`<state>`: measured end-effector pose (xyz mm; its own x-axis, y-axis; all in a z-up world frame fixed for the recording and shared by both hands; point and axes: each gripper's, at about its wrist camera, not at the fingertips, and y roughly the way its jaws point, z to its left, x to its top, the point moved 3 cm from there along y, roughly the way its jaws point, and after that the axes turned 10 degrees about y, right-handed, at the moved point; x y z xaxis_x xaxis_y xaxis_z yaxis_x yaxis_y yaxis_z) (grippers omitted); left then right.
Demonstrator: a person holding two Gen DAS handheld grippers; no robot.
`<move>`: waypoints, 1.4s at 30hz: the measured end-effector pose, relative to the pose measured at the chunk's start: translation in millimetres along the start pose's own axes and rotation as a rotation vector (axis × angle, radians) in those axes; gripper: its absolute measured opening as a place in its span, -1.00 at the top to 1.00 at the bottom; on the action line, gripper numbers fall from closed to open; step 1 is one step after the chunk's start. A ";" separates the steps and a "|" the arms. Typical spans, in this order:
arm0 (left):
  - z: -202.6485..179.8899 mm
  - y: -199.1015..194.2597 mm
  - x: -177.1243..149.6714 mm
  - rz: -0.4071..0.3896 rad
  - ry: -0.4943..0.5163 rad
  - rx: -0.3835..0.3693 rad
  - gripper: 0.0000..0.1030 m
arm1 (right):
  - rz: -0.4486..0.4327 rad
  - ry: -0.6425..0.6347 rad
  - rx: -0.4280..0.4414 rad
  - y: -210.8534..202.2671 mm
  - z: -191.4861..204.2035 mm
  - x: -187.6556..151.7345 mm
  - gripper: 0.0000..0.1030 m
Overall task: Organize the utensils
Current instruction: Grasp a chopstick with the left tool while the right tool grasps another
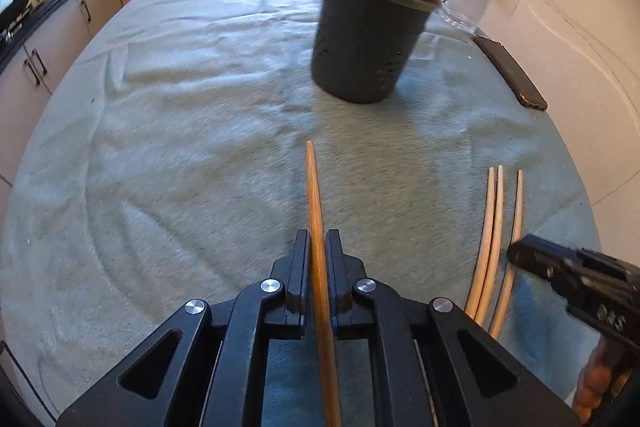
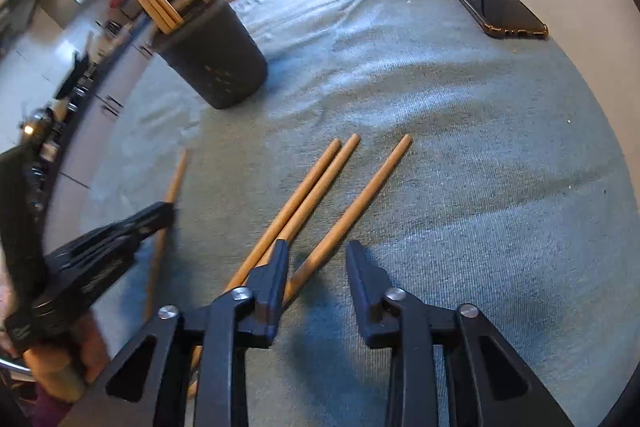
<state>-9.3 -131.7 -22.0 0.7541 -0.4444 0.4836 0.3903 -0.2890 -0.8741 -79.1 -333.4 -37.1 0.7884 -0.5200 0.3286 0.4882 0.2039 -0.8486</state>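
Standing ahead in left wrist view: dark utensil holder [image 1: 372, 35] with chopsticks, phone [image 1: 510, 73] right. Left gripper [image 1: 318, 267] clamped on one chopstick [image 1: 314, 211].

Right wrist view: right gripper [image 2: 318, 267] parted wide, straddling loose chopsticks [image 2: 320, 195] on cloth [image 2: 460, 147].

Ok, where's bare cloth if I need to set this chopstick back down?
Widest bare patch: the grey-green tablecloth left of the dark perforated utensil holder. Another strip lies between holder and black phone. Crowded near the right tool, open over three loose wooden chopsticks. The left tool holds one brown chopstick.
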 end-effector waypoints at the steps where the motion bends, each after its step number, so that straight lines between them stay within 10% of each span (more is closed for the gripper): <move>1: 2.8 0.0 0.2 0.006 -0.009 -0.014 0.86 | 0.003 -0.002 -0.020 0.5 1.2 2.0 0.49; 21: 9.3 13.8 24.1 -0.010 -0.023 -0.030 0.89 | -0.048 -0.144 -0.214 19.2 22.0 33.1 0.70; 42: 8.7 -127.6 7.2 -0.343 -0.022 -0.032 0.89 | -0.392 -0.121 0.093 -114.5 36.3 3.4 0.87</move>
<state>-49.1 -90.7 92.7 0.5933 -0.2982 0.7477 0.6068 -0.4447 -0.6588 -118.7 -328.5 76.2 0.5715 -0.4733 0.6703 0.7875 0.0868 -0.6102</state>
